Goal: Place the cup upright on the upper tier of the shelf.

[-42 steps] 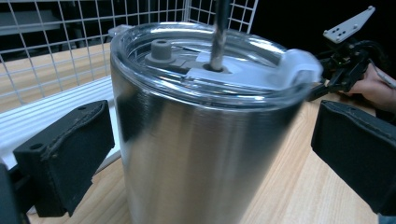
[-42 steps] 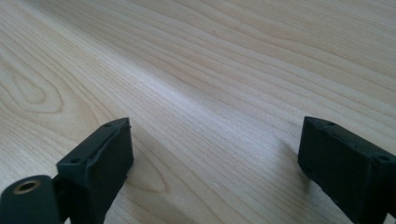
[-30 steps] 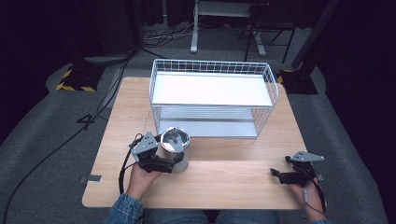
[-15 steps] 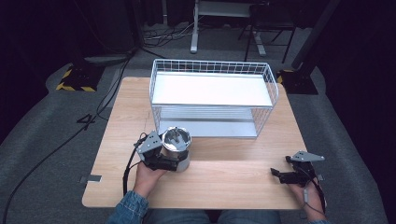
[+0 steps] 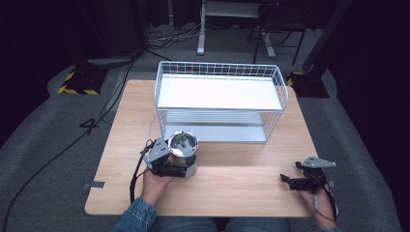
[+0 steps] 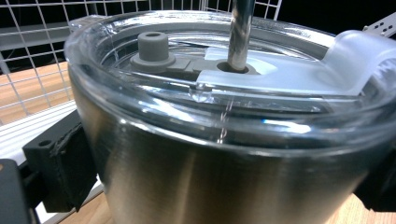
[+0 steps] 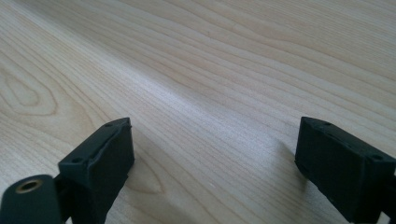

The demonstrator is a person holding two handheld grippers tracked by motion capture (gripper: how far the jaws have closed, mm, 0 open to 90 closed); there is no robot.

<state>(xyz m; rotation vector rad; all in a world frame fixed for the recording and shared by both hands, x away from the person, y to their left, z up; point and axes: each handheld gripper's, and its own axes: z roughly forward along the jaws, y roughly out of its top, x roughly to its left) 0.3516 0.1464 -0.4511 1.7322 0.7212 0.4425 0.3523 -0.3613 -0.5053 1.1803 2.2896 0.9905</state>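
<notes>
High view: left claw grips tumbler; wire rack just behind; right claw open.

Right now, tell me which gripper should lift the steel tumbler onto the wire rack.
Left. The left gripper already has its jaws around the steel tumbler, just in front of the wire rack. The right gripper sits open and empty on the table, far to the side.

Setting: a dark lab or studio, indicated by grey carpet, floor cables, hazard-striped stand bases, and a single wooden table under lighting.
</notes>
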